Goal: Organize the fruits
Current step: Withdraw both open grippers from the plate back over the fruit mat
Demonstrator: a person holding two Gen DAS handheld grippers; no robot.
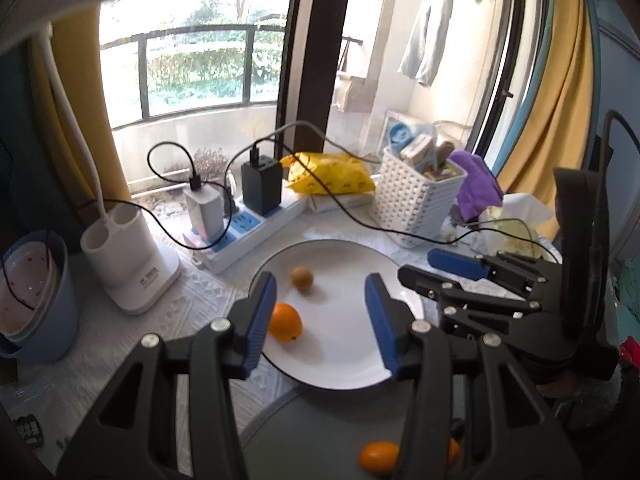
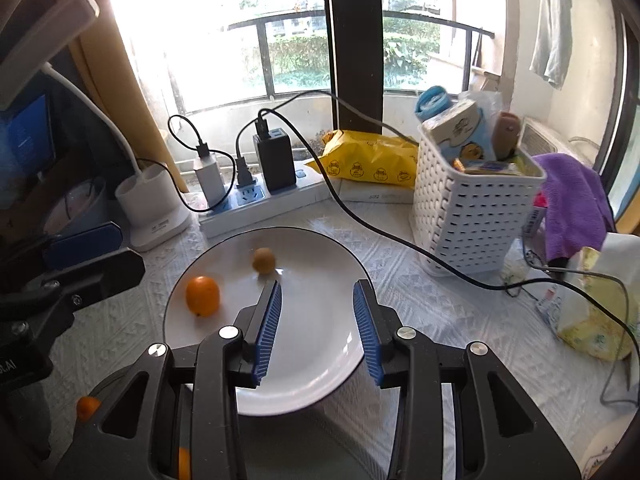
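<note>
A white plate (image 1: 340, 356) (image 2: 320, 248) lies on the table and holds an orange kumquat (image 1: 285, 321) (image 2: 203, 295) and a small brown fruit (image 1: 302, 278) (image 2: 263, 260). My left gripper (image 1: 320, 320) hovers over the plate, open and empty, with the kumquat just beside its left finger. My right gripper (image 2: 318, 328) also hangs open above the plate with nothing between its pads. Each gripper shows in the other's view: the right gripper (image 1: 416, 265) and the left gripper (image 2: 130, 252). A grey plate (image 1: 320, 432) (image 2: 288, 440) nearer me carries more kumquats (image 1: 378, 456) (image 2: 87, 407), partly hidden by the fingers.
Behind the plate are a power strip (image 2: 256, 204) with chargers and trailing black cables (image 2: 380, 236), a white lamp base (image 1: 128, 256), a white basket (image 2: 472, 212) of packets, a yellow bag (image 2: 372, 160), a purple cloth (image 2: 572, 200) and a blue cup (image 1: 36, 300) at left.
</note>
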